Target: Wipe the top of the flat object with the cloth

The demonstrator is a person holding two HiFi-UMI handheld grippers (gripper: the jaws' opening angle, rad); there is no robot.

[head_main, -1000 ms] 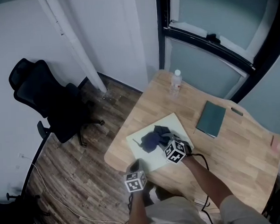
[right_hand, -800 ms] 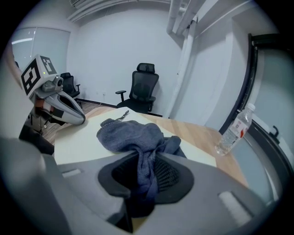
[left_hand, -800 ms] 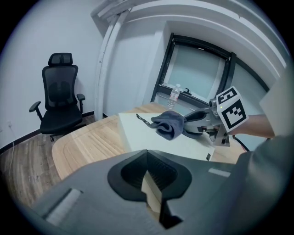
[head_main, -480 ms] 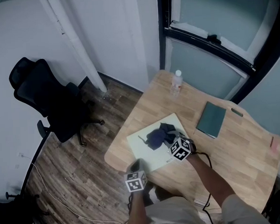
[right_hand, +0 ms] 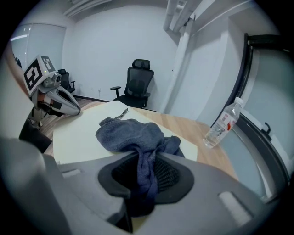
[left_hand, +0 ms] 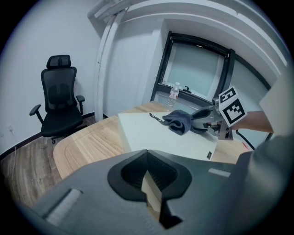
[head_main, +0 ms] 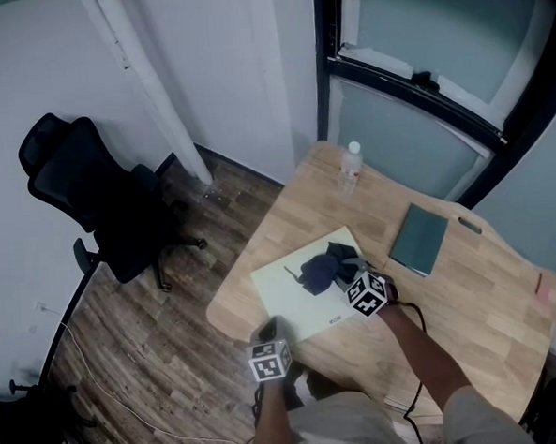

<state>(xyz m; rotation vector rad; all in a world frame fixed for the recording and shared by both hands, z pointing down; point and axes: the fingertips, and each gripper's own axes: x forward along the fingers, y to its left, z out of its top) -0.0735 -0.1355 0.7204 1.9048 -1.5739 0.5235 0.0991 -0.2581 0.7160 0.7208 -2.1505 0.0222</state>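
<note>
A white flat board [head_main: 292,298] lies on the wooden table [head_main: 470,289] near its front left corner. A dark blue cloth [head_main: 321,266] lies bunched on the board's far right part. My right gripper [head_main: 345,276] is shut on the cloth and presses it onto the board; the cloth [right_hand: 133,133] hangs down between the jaws of the right gripper [right_hand: 146,183]. At the board's near edge, my left gripper [head_main: 270,331] is shut on the board's rim. In the left gripper view, the board [left_hand: 151,135] stretches ahead of the left gripper [left_hand: 149,186], with the cloth [left_hand: 180,120] on it.
A water bottle [head_main: 348,161] stands at the table's far corner, and a dark green book [head_main: 420,238] lies right of the board. A black office chair [head_main: 98,199] stands on the wooden floor at left. A dark window frame [head_main: 410,82] runs behind the table.
My right gripper has dragged the cloth to the right across the board. The left gripper has stayed at the board's near edge.
</note>
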